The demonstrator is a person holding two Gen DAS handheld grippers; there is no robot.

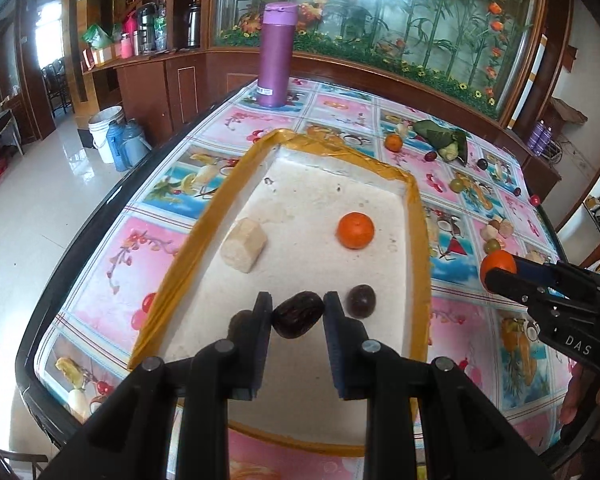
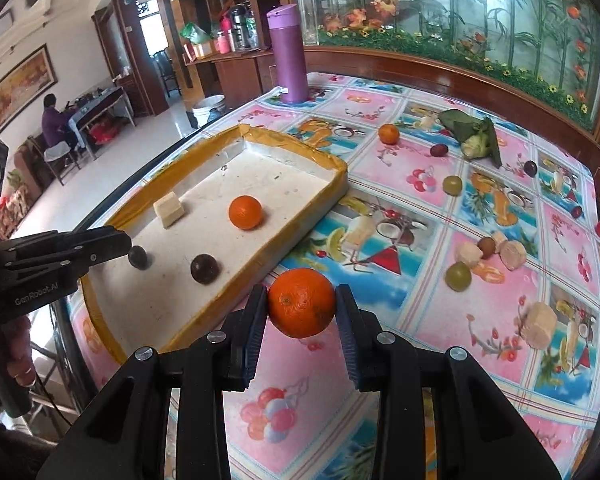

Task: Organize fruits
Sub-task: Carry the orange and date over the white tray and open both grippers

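A dark wrinkled fruit (image 1: 298, 319), date-like, sits clamped between the two pads of the left gripper (image 1: 298, 312) in the lower middle of the left wrist view, held over the near end of the white tray (image 1: 416, 216) with its yellow-taped rim. Just right of it in that frame a round dark plum (image 1: 361, 301) lies on the tray floor, and farther up rest a tangerine (image 1: 355, 230) and a pale cut chunk (image 1: 244, 249). In the right wrist view, the right gripper (image 2: 302, 308) is closed on a second orange (image 2: 302, 303), pads pressed to both its sides, held above the fruit-printed tablecloth (image 2: 420, 320) just outside the tray's near right edge. Across the right half of that frame loose produce is scattered on the cloth: a small orange (image 2: 388, 133), green grapes (image 2: 458, 275), dark and red berries, pale banana-like pieces (image 2: 538, 324), and a leafy green vegetable (image 2: 473, 132) near the upper right. A purple flask (image 2: 289, 56) stands upright at the table's far edge, upper middle of the frame. At far left a seated person (image 2: 54, 120) in purple is at a desk.
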